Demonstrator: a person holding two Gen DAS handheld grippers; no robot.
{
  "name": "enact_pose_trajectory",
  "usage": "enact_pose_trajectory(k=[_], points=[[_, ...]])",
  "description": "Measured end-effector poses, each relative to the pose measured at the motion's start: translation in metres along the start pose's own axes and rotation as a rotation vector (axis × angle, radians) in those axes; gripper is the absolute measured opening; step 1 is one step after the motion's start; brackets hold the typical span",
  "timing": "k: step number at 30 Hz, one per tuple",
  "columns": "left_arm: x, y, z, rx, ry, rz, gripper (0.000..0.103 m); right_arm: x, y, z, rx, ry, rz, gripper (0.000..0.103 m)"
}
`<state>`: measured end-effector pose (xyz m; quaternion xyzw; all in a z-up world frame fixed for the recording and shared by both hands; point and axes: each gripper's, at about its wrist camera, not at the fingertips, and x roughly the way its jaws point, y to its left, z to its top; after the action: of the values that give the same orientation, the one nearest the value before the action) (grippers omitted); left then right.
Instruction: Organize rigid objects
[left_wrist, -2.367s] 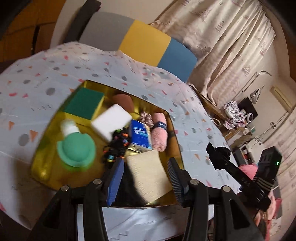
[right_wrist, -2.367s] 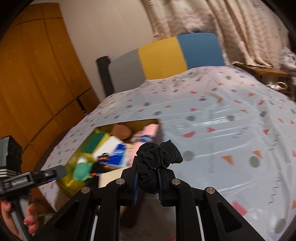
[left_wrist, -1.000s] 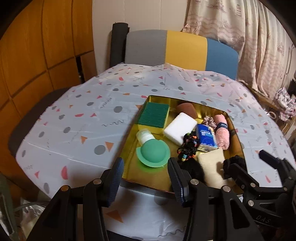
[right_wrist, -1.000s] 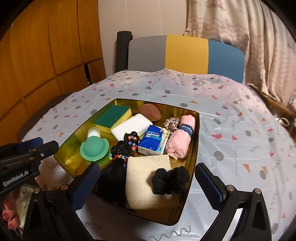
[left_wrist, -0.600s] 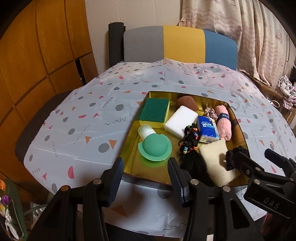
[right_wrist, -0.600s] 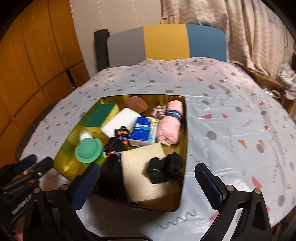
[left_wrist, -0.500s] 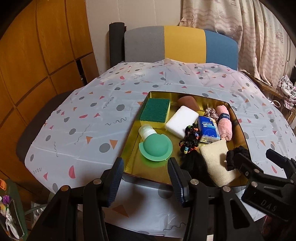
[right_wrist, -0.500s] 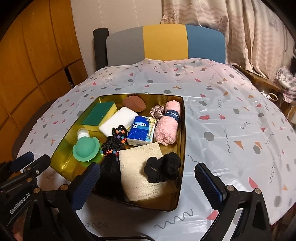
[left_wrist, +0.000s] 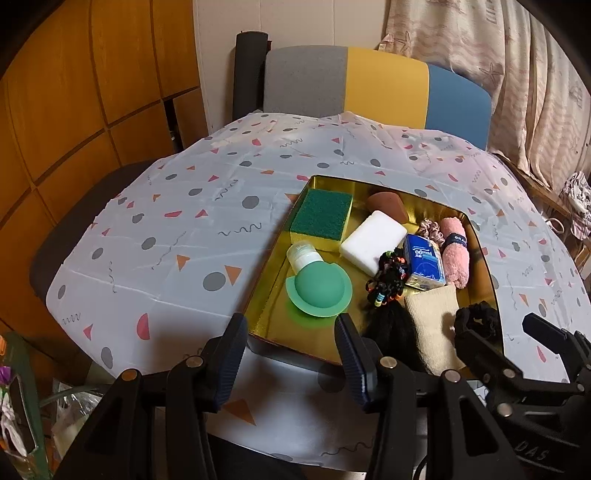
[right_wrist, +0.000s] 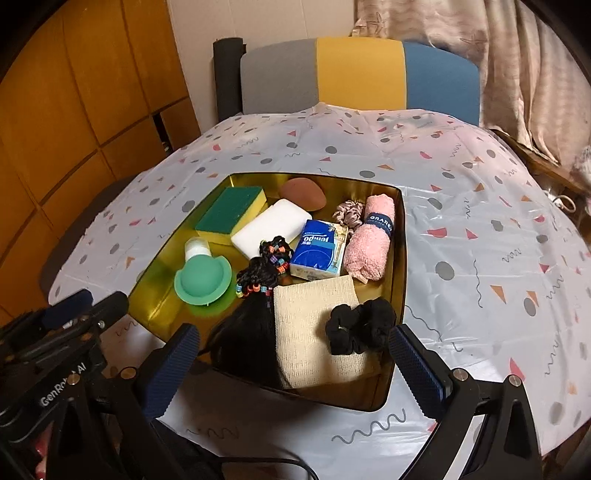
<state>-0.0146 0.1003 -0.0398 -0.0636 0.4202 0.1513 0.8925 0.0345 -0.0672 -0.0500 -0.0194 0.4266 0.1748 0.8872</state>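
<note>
A gold tray (right_wrist: 402, 236) (left_wrist: 484, 258) on the table holds a green-and-yellow sponge (right_wrist: 231, 214), a white sponge (right_wrist: 271, 227), a green dome bottle (right_wrist: 203, 278), a blue tissue pack (right_wrist: 317, 253), a pink rolled towel (right_wrist: 371, 240), a beaded black hair tie (right_wrist: 264, 269), a beige cloth (right_wrist: 314, 321) and a black scrunchie (right_wrist: 360, 325). My right gripper (right_wrist: 293, 363) stands wide open over the tray's near edge, nothing between its fingers. My left gripper (left_wrist: 290, 350) is open and empty at the tray's near left corner.
A brown oval sponge (right_wrist: 303, 194) and a striped scrunchie (right_wrist: 349, 214) lie at the tray's far side. The spotted tablecloth (right_wrist: 480, 229) spreads around the tray. A grey, yellow and blue chair back (right_wrist: 358, 74) stands behind the table, wooden cabinets at the left.
The right gripper, which earlier carried the black scrunchie, has opened and the scrunchie now lies on the beige cloth in the tray. Both grippers have drawn back slightly from the tray.
</note>
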Motion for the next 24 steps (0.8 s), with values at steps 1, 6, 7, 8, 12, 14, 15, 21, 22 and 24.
enact_pose_trajectory(k=[1,6,7,8,12,14,15,21,22,24], points=[[0.0,-0.001,0.0,0.005,-0.001,0.001,0.049,0.0,0.001,-0.001,-0.001,-0.005,-0.019,0.103],[-0.001,-0.002,0.0,0.021,-0.002,0.006,0.049,0.001,0.0,-0.003,-0.001,-0.008,-0.078,0.103],[-0.001,-0.002,0.0,0.019,-0.002,0.006,0.049,0.002,-0.002,-0.002,0.007,-0.005,-0.086,0.103],[-0.001,-0.002,0.0,0.017,-0.003,0.007,0.049,0.002,-0.005,-0.001,0.02,-0.001,-0.09,0.103],[-0.001,-0.004,0.0,0.023,-0.005,0.009,0.049,0.003,-0.017,-0.001,0.079,0.007,-0.082,0.103],[-0.001,-0.004,0.001,0.023,-0.004,0.01,0.049,0.003,-0.018,-0.001,0.079,0.006,-0.091,0.103],[-0.001,-0.004,0.001,0.023,-0.005,0.01,0.049,0.003,-0.018,-0.001,0.072,0.004,-0.094,0.103],[-0.002,-0.007,0.003,0.032,-0.01,0.005,0.049,0.005,-0.019,-0.001,0.081,0.015,-0.107,0.103],[-0.002,-0.008,0.003,0.035,-0.01,0.004,0.049,0.006,-0.02,-0.002,0.086,0.02,-0.107,0.103],[-0.003,-0.009,0.003,0.037,-0.011,0.0,0.049,0.007,-0.021,-0.002,0.087,0.023,-0.105,0.103]])
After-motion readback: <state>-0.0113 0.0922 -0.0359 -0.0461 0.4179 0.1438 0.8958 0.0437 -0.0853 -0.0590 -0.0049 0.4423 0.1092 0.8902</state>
